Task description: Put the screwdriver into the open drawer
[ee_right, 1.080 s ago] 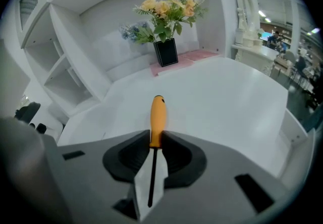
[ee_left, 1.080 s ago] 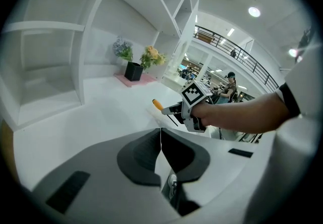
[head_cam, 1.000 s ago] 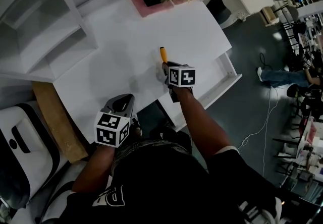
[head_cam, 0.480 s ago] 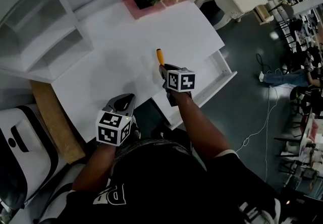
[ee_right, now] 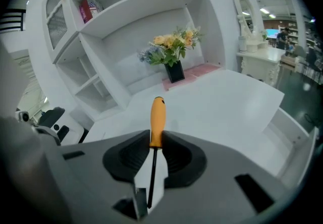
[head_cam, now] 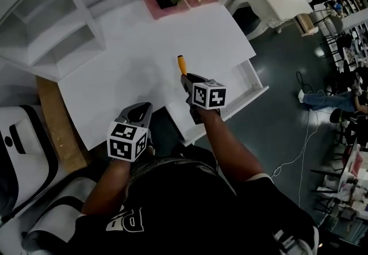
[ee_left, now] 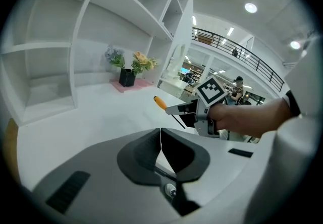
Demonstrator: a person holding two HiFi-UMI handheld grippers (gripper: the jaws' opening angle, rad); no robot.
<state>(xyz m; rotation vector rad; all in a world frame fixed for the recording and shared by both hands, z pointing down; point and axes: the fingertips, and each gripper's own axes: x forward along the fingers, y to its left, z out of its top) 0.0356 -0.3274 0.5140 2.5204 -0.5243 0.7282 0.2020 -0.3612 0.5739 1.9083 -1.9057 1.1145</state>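
Jaws on my right gripper [ee_right: 154, 143] are clamped on the screwdriver [ee_right: 157, 117], above the desk [head_cam: 132, 70] front edge beside the open drawer [head_cam: 256, 80]. Left gripper [ee_left: 160, 142] is closed up, empty. Screwdriver looks a touch higher than a second ago, with bare desktop ahead.

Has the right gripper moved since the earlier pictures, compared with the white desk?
Yes, slightly. The right gripper, shut on the screwdriver, has risen off the desk toward the camera: it looks larger now, while the desk looks no larger.
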